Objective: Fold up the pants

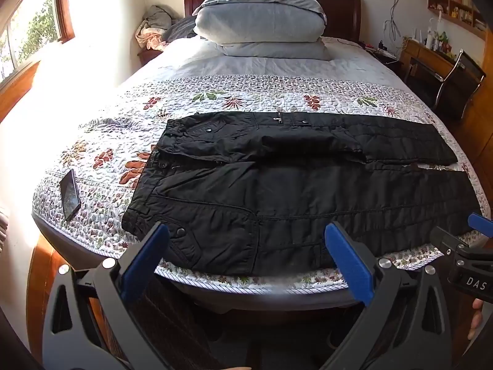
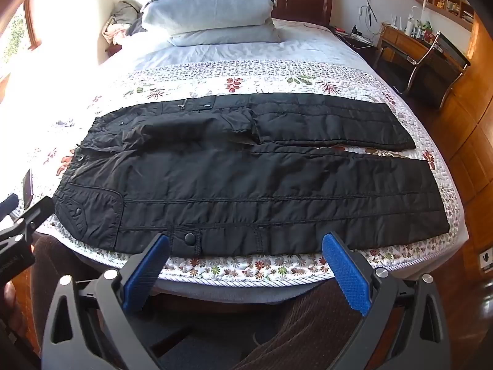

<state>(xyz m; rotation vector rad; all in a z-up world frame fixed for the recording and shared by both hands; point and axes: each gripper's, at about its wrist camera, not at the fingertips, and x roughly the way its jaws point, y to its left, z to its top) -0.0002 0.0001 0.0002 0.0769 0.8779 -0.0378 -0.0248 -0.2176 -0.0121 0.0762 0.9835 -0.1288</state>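
Black padded pants [image 1: 292, 191] lie flat across the foot of the bed, waistband to the left, both legs running right, the far leg a little apart from the near one. They also show in the right wrist view [image 2: 246, 175]. My left gripper [image 1: 246, 234] is open and empty, hovering just off the bed's near edge by the hip pocket. My right gripper [image 2: 246, 243] is open and empty, off the near edge by the near leg's snap pocket. The right gripper's tip [image 1: 474, 240] shows at the right edge of the left wrist view.
The bed has a floral quilt [image 1: 215, 98] with stacked pillows [image 1: 262, 21] at the head. A dark phone [image 1: 70, 194] lies on the quilt left of the pants. A desk and chair [image 1: 450, 80] stand at the right, a window at the left.
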